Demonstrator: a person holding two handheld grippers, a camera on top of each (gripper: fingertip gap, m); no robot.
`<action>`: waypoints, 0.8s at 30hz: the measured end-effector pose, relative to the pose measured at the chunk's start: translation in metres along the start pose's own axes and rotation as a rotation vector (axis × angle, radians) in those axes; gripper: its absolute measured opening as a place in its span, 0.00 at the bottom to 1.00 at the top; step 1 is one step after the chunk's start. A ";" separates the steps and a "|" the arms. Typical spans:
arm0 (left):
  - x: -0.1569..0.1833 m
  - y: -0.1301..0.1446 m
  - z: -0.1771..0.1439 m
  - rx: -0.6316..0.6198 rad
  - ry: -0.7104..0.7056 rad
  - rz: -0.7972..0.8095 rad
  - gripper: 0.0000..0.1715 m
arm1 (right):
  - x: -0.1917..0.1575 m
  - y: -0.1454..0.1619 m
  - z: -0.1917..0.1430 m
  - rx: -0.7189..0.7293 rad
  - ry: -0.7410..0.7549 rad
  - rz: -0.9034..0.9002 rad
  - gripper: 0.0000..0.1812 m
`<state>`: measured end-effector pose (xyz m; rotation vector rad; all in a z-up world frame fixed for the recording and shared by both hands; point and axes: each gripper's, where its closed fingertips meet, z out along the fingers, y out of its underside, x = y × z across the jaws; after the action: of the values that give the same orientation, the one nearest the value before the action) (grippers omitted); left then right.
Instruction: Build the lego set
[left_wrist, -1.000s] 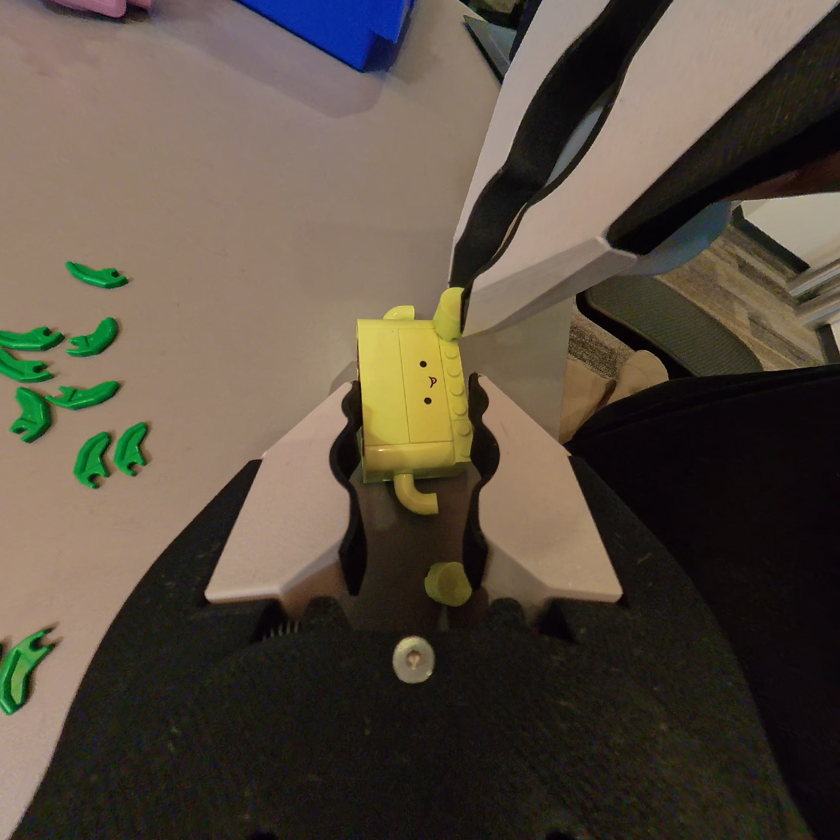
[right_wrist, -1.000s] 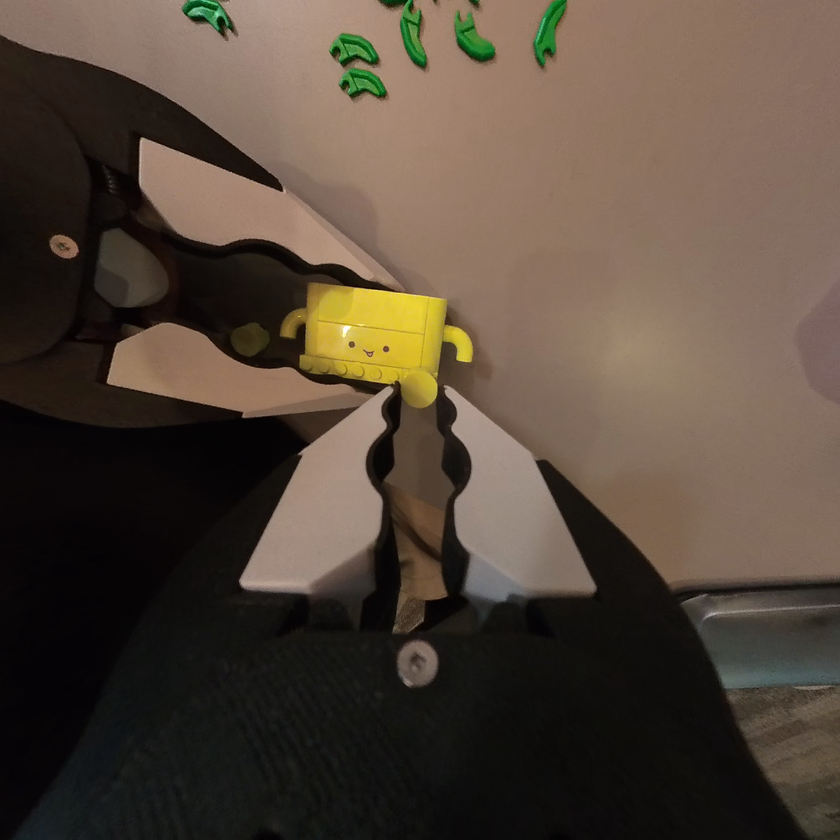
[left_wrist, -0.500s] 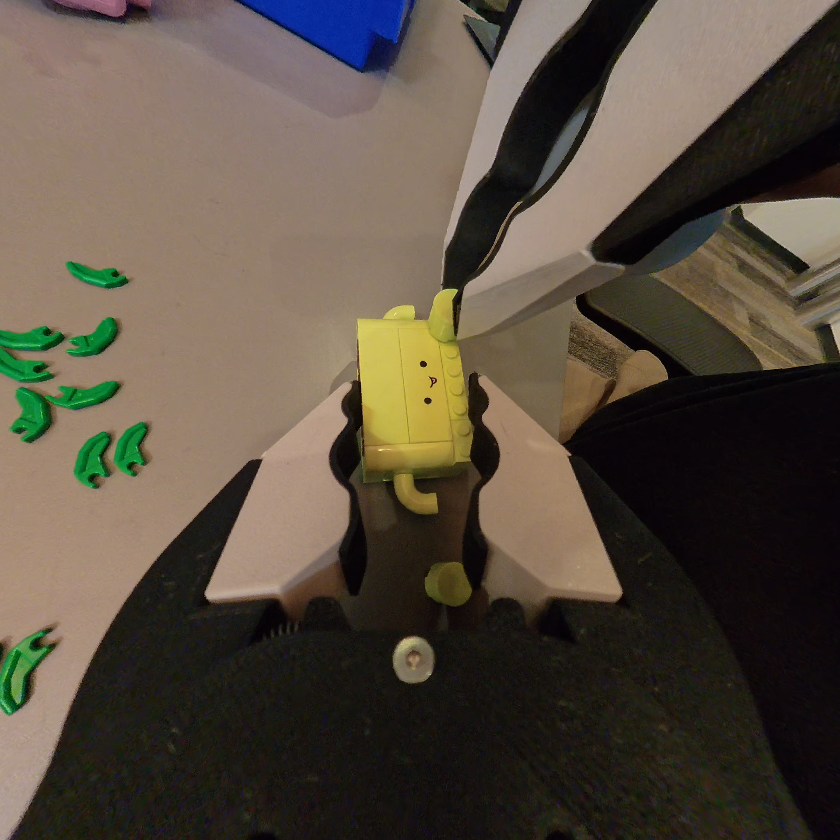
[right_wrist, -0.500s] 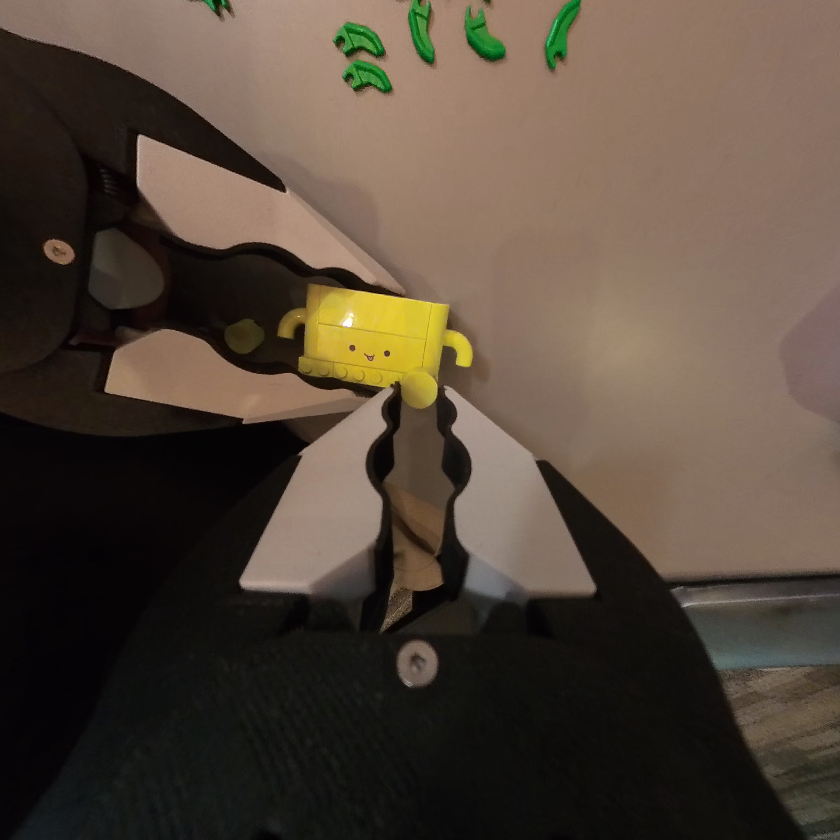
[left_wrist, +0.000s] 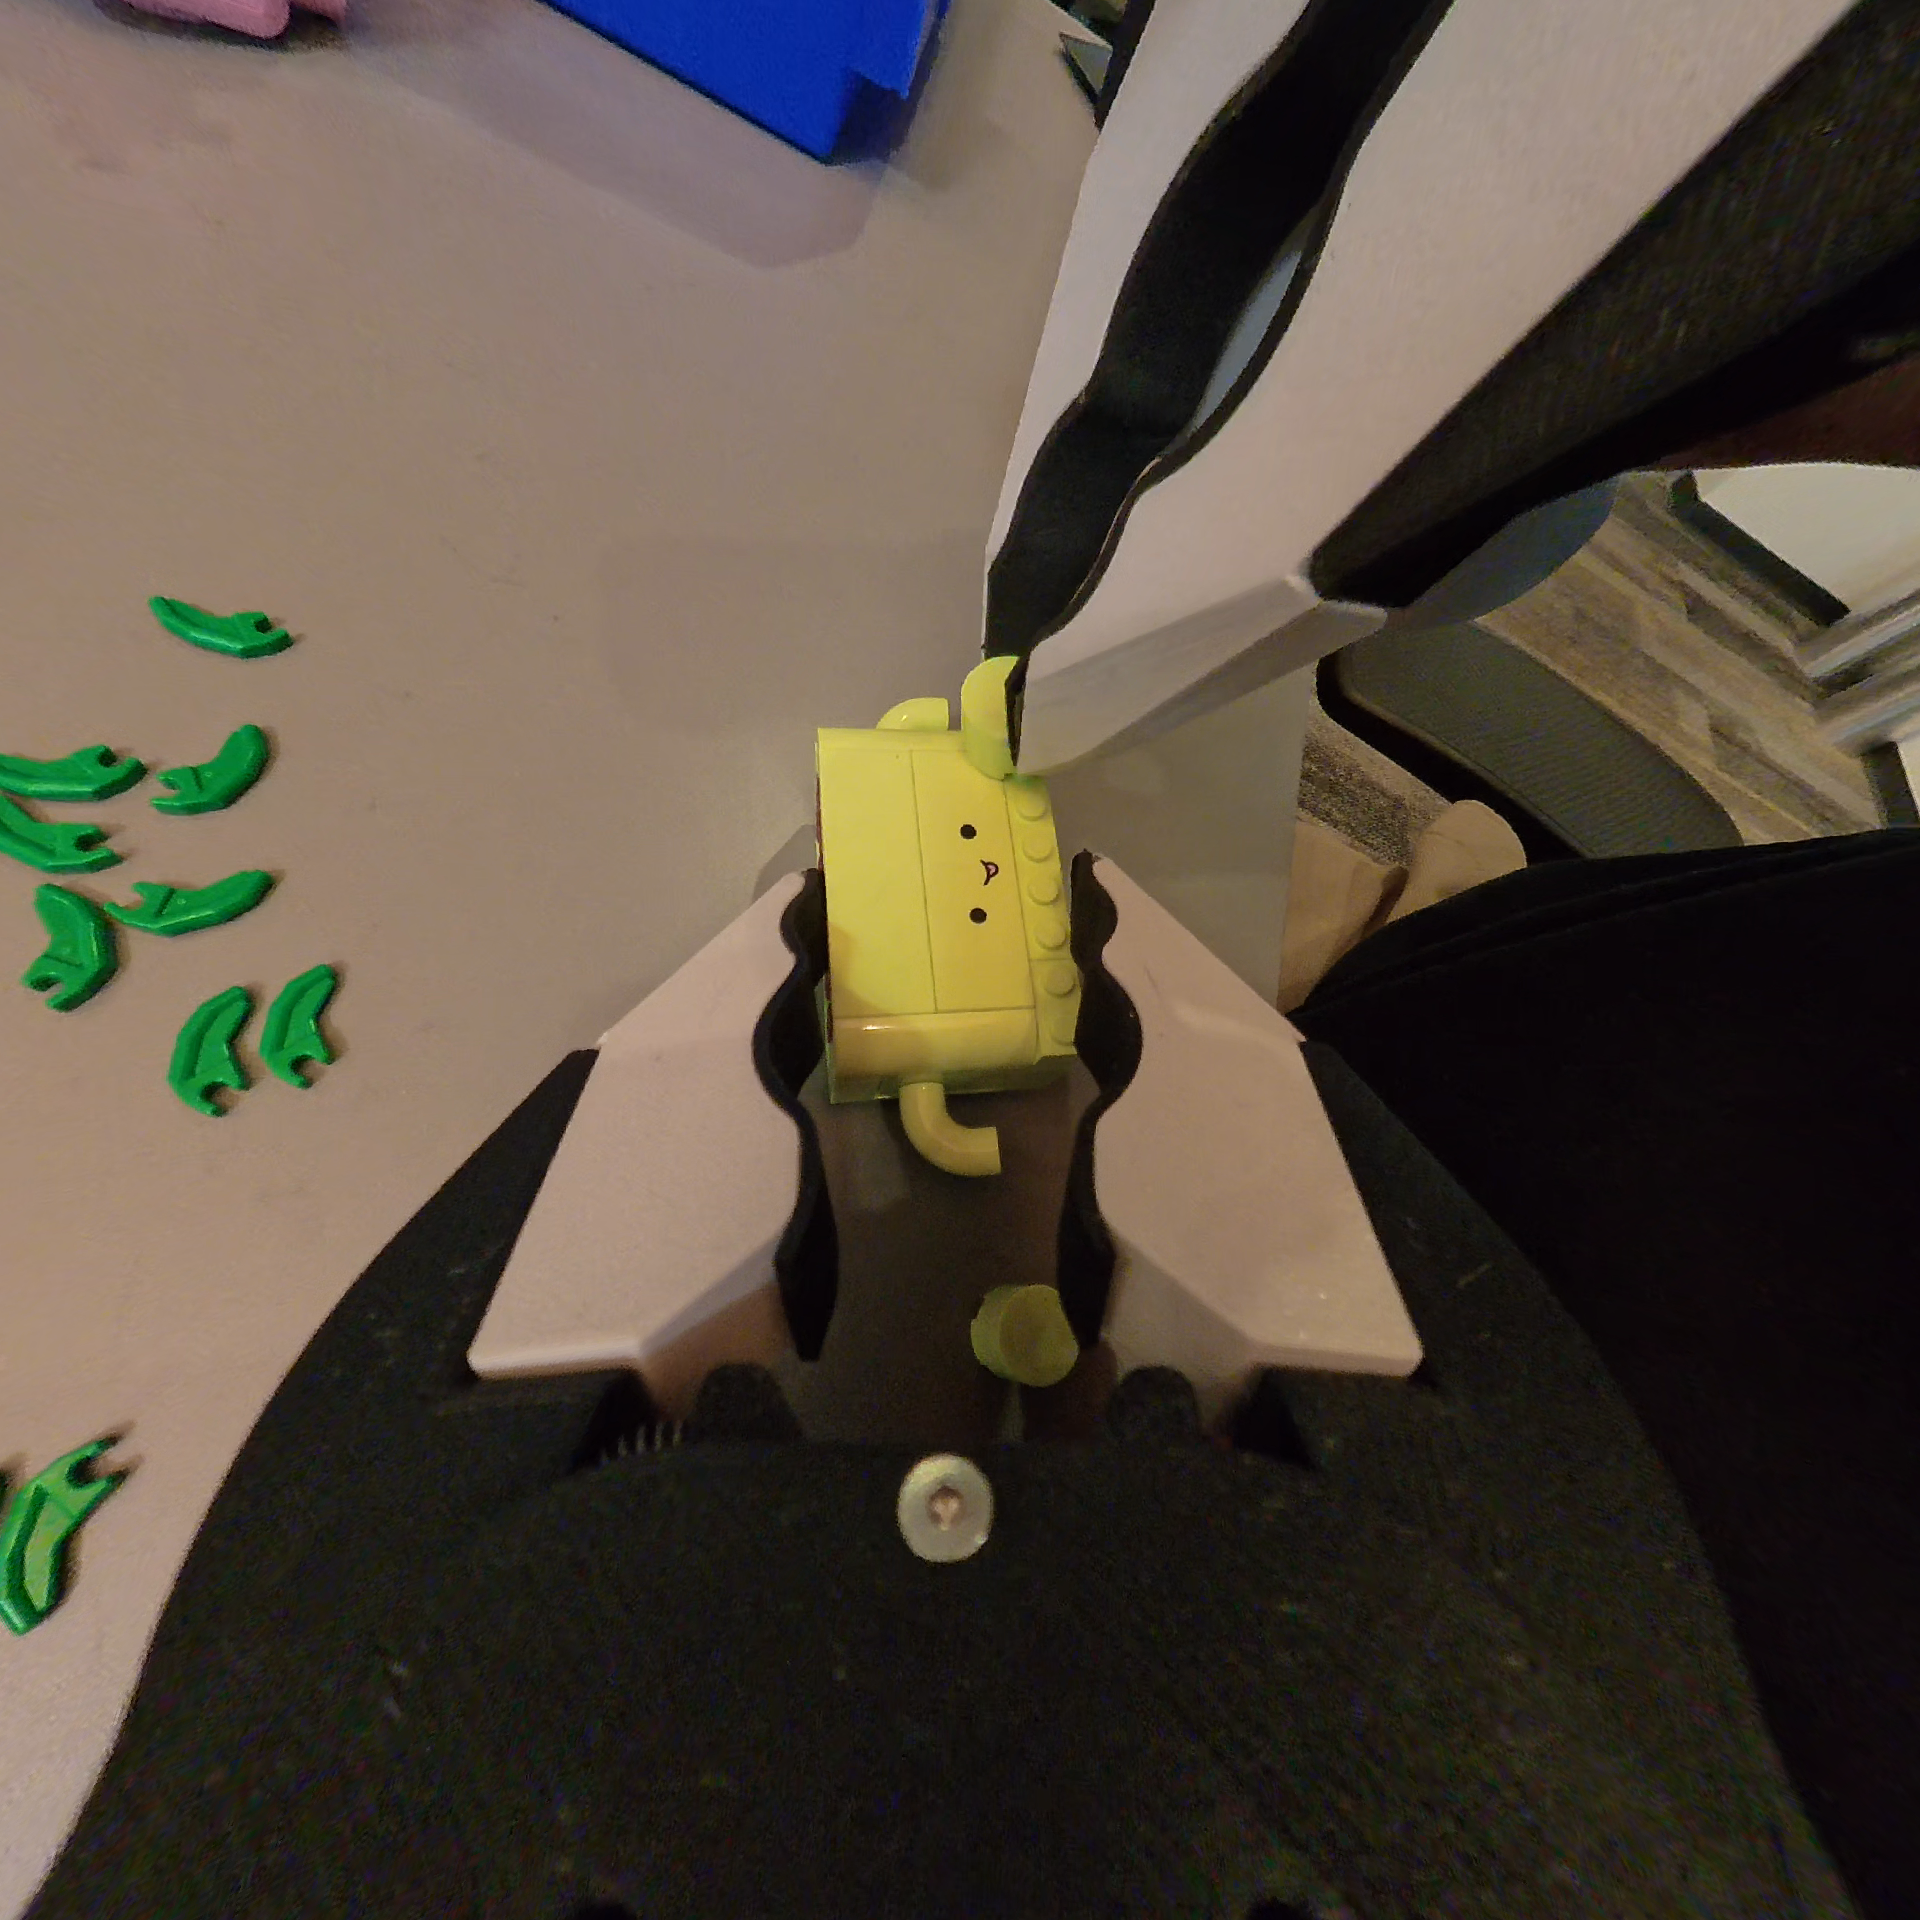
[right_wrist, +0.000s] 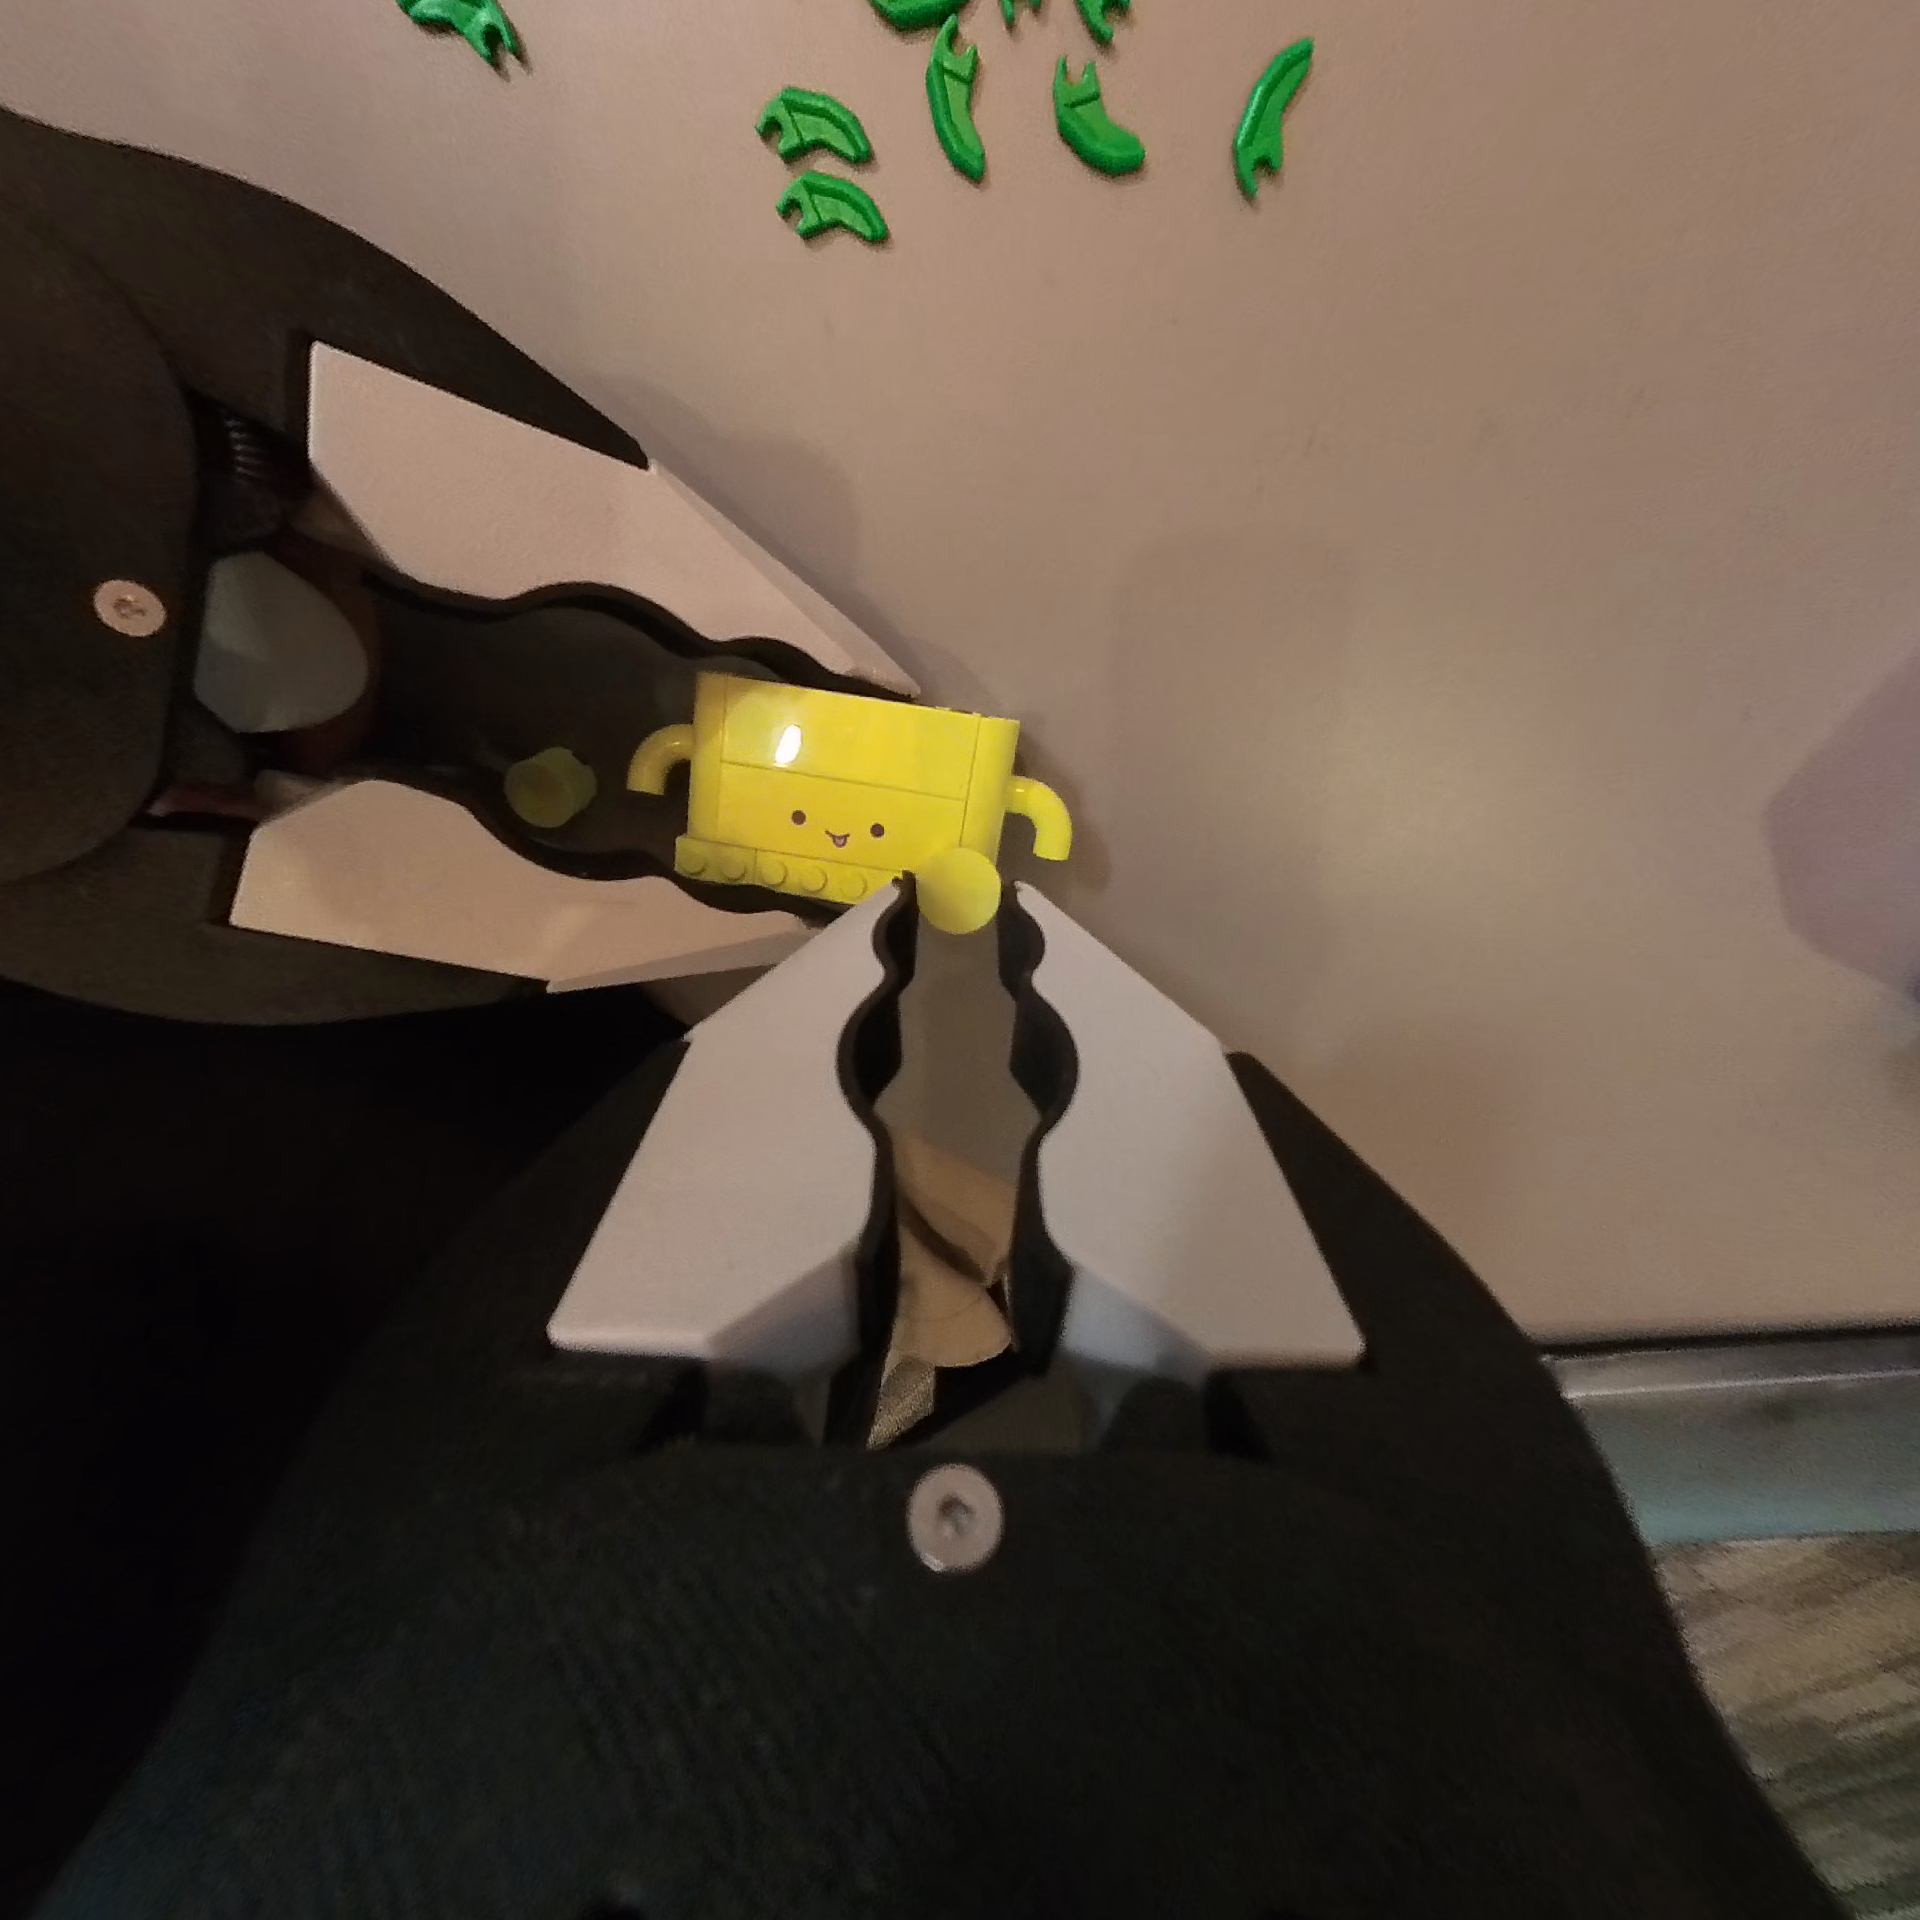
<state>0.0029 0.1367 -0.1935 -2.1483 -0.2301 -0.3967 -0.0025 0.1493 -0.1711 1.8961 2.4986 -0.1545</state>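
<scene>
The left tool (left_wrist: 940, 966) is clamped on the yellow lego body (left_wrist: 935, 914), its two wavy black pads pressing the top and the studded underside of the block, so the printed face lies turned on its side in the left wrist view. One curved yellow arm (left_wrist: 948, 1138) hangs into the gap between the fingers toward the tool's base, and a small round yellow peg (left_wrist: 1023, 1349) sits deeper in that gap, near the right pad; whether it is joined to the body cannot be told.

The right tool (right_wrist: 954, 896) is closed on a small round yellow foot piece (right_wrist: 961, 891), pinched at the very tips. That piece touches the studded underside of the yellow lego body (right_wrist: 842, 795) at its right end, just beside the right-hand curved arm (right_wrist: 1044, 821). In the left wrist view the right tool (left_wrist: 1013, 717) comes in from the upper right, its tips meeting the far corner of the block.

Both tools hold the block above the pale table (left_wrist: 468, 520), near its edge. Loose green leaf pieces (left_wrist: 197, 904) lie scattered on the table well apart to the left; in the right wrist view these leaf pieces (right_wrist: 821, 166) sit at the far side. A blue box (left_wrist: 769, 62) stands at the far edge of the table.
</scene>
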 end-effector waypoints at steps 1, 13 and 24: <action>0.000 0.000 0.000 0.000 0.000 0.000 0.27 | 0.000 0.000 0.000 0.002 -0.001 0.000 0.08; -0.001 0.000 0.000 0.001 -0.001 -0.007 0.27 | 0.005 0.012 -0.004 -0.004 -0.018 -0.001 0.08; -0.001 0.000 0.000 0.001 -0.009 -0.005 0.27 | 0.000 0.007 -0.003 0.022 -0.013 -0.007 0.08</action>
<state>0.0014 0.1368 -0.1938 -2.1490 -0.2401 -0.3898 0.0048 0.1511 -0.1687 1.8886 2.5060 -0.1938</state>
